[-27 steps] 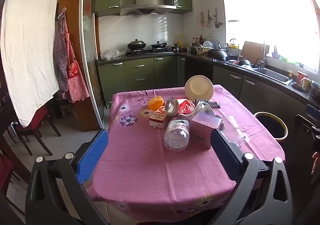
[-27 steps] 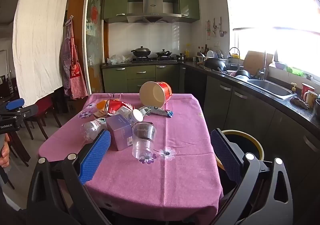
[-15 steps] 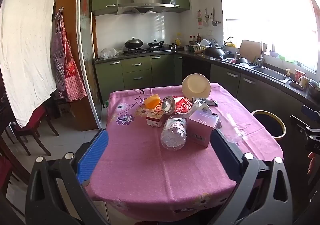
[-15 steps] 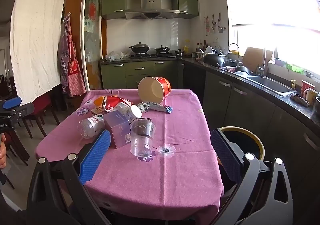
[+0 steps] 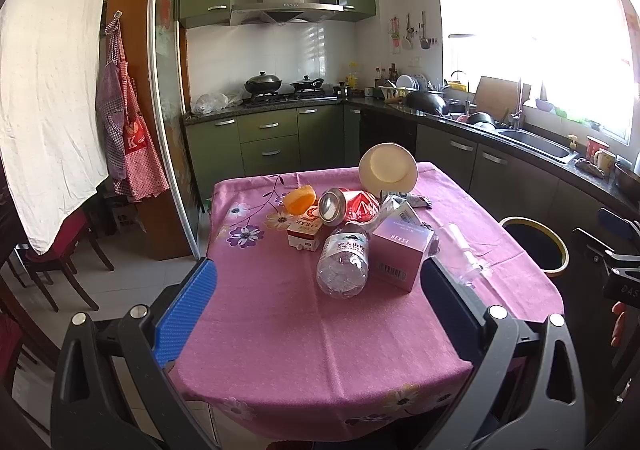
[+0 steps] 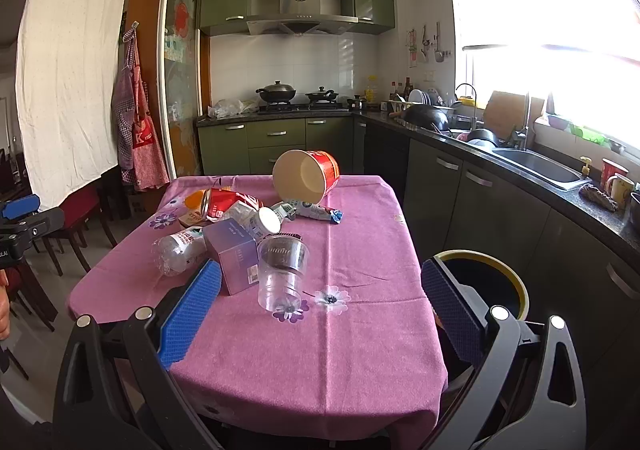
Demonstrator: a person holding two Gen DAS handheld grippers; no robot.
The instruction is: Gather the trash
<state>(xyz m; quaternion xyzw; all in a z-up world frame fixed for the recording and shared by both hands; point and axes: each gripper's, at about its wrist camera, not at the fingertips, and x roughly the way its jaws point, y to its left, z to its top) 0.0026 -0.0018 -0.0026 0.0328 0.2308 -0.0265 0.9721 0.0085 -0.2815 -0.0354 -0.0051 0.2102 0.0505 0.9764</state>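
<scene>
On the pink tablecloth [image 5: 280, 330] I see the trash heaped mid-table: plastic bottle [image 5: 343, 260] touching a pink box [image 5: 400, 254], red can [image 5: 346, 205] behind, paper bucket [image 6: 306, 177] tipped over, clear cup [image 6: 282, 270] nearest my right gripper [image 6: 320, 302]. Both it and my left gripper [image 5: 318, 298] are spread wide, holding nothing. Bin [image 6: 508, 282] beside the table.

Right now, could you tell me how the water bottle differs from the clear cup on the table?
The bottle carries a printed label; the cup shows none. The bottle lies left of the purple box, the cup on its right. Both are clear plastic, tipped over on the pink cloth.
</scene>
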